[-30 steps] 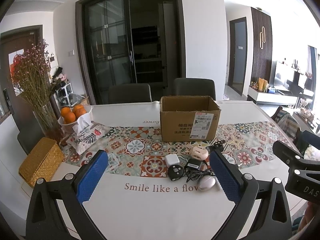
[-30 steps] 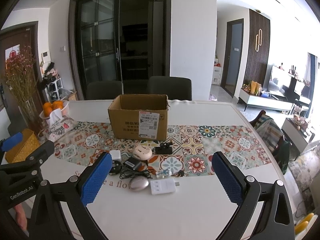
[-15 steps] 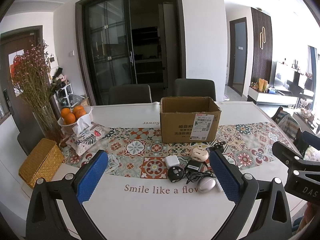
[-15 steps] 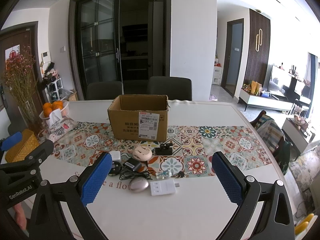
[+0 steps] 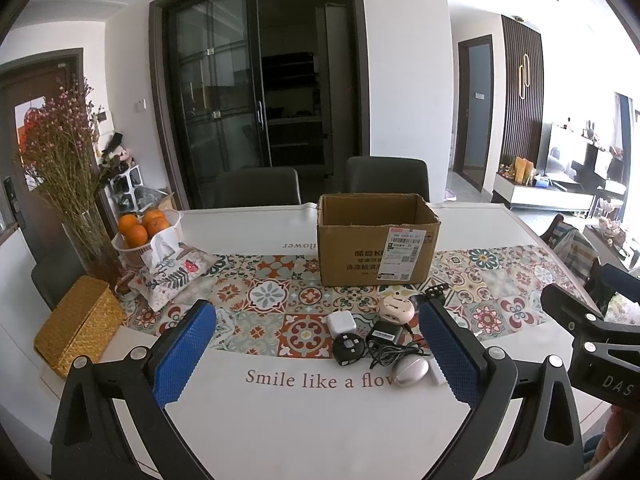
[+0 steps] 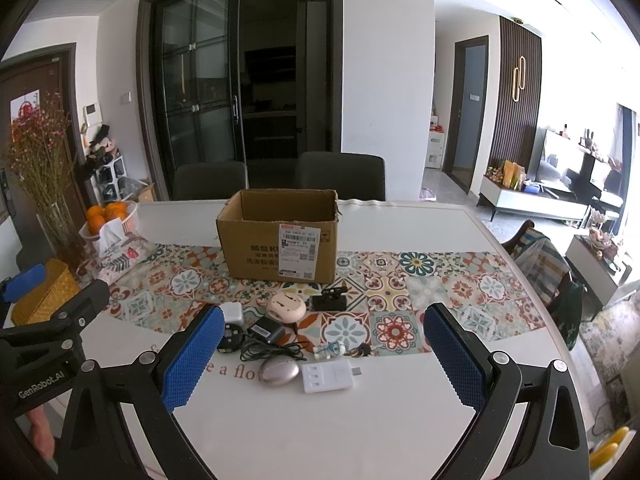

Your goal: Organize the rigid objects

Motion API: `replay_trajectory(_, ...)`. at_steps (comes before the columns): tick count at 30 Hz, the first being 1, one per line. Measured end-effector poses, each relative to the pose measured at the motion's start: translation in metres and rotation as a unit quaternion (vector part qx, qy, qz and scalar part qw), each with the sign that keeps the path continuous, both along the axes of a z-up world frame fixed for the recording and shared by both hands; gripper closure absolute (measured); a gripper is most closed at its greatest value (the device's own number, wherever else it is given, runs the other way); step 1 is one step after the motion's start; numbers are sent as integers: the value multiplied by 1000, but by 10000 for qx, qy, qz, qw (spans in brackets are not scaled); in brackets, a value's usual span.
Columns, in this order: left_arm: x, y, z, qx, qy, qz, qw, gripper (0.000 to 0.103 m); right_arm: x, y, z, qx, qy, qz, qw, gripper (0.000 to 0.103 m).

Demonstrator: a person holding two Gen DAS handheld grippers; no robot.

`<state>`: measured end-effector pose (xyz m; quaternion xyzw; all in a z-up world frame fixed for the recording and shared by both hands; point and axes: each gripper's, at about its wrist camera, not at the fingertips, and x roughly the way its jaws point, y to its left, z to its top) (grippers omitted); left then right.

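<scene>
An open cardboard box (image 6: 280,240) stands on the patterned runner; it also shows in the left wrist view (image 5: 376,240). In front of it lie small items: a white power strip (image 6: 328,377), a silver mouse (image 6: 279,372), a black adapter with cord (image 6: 266,330), a pink round device (image 6: 286,306), a black clip (image 6: 329,300), a white cube charger (image 5: 341,323) and a black round reel (image 5: 349,349). My right gripper (image 6: 320,354) is open and empty above the near table edge. My left gripper (image 5: 316,354) is open and empty, left of the items.
A white table (image 6: 400,420) with two dark chairs (image 6: 340,174) behind it. At the left stand a vase of dried flowers (image 5: 80,216), a basket of oranges (image 5: 142,228), a tissue pouch (image 5: 172,272) and a woven yellow box (image 5: 78,330).
</scene>
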<state>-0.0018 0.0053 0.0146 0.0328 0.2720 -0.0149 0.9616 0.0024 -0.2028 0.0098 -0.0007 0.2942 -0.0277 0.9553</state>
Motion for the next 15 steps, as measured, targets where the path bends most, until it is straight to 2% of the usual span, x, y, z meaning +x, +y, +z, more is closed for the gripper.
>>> replay_trajectory(15,3,5,-3,-15,78,7,10000,0,8,4,-4,20,51,14,10000,3)
